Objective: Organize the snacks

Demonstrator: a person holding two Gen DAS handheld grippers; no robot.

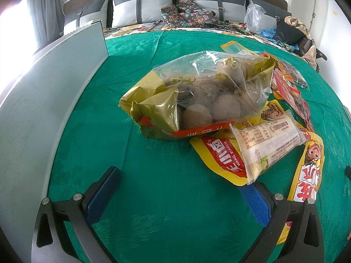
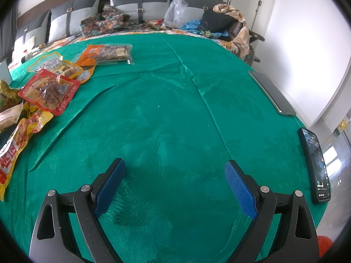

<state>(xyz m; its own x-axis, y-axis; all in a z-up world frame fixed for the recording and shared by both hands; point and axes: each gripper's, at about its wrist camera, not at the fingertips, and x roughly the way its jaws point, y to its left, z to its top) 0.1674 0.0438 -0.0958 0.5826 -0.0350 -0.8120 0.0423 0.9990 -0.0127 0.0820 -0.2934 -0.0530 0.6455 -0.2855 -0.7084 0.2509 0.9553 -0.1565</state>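
Two blue-padded claws hover over a green cloth [image 2: 166, 114] covering the tabletop, both with fingers spread wide and gripping nothing. The left claw [image 1: 182, 188] faces a clear-and-gold bag of round brown snacks [image 1: 197, 96], which lies partly on a yellow packet [image 1: 221, 160] beside a pale wrapped bar [image 1: 267, 140]. The right claw [image 2: 175, 171] points at bare cloth; a red snack pouch [image 2: 49, 92] and an orange pouch [image 2: 94, 53] sit to its far left, a phone [image 2: 316, 164] at the right edge.

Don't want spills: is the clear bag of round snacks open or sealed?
Cannot tell. The bag lies on its side, full of round pieces; neither end's seal shows clearly.
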